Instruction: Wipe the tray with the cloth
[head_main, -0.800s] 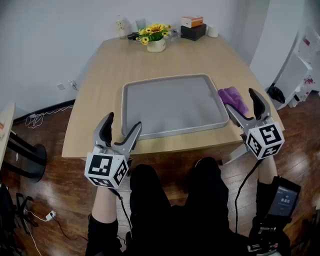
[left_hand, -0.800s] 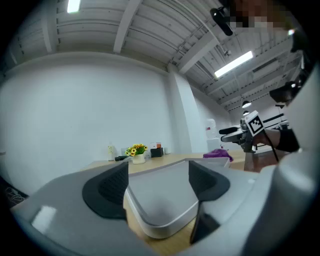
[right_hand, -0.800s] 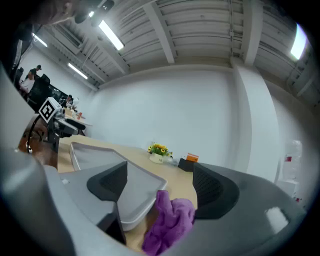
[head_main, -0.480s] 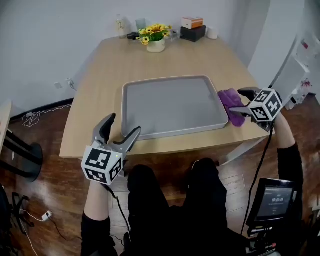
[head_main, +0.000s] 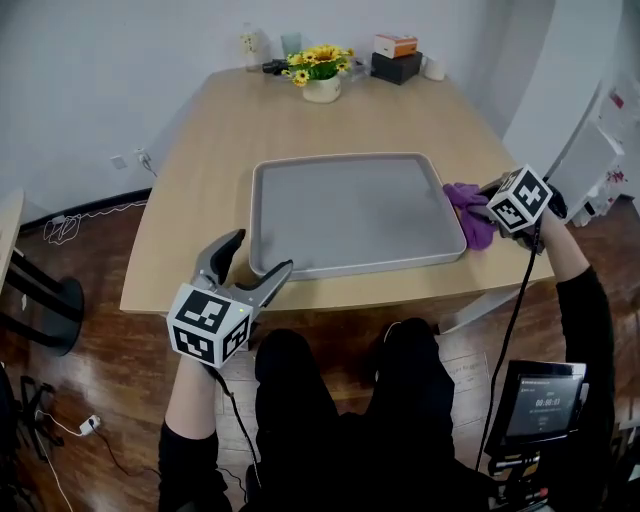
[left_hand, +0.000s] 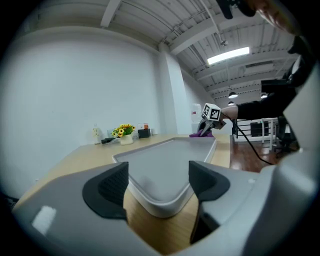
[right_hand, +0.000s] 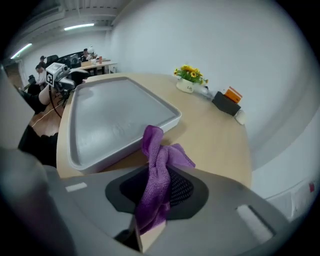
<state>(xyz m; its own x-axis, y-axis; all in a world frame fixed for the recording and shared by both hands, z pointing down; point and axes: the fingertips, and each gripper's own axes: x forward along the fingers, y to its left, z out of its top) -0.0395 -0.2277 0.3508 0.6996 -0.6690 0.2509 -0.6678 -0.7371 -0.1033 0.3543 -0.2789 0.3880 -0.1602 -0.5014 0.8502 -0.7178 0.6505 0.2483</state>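
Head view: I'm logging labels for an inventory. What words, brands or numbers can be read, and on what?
Nothing reads clearly.
Orange box: print too small.
Screen at lower right: digits blurred.
Marker cubes: square patterns only, no words.

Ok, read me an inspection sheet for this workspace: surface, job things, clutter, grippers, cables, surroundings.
Surface: light wooden table.
Job's things: large grey rectangular tray, lying flat; purple cloth beside its right edge.
Clutter: yellow flowers in a white pot, stacked orange and black boxes, far edge.
Grippers: left gripper open, empty; right gripper shut on the cloth.
Cables: black cable under right gripper; cords on floor.
Surroundings: dark wooden floor, white wall.
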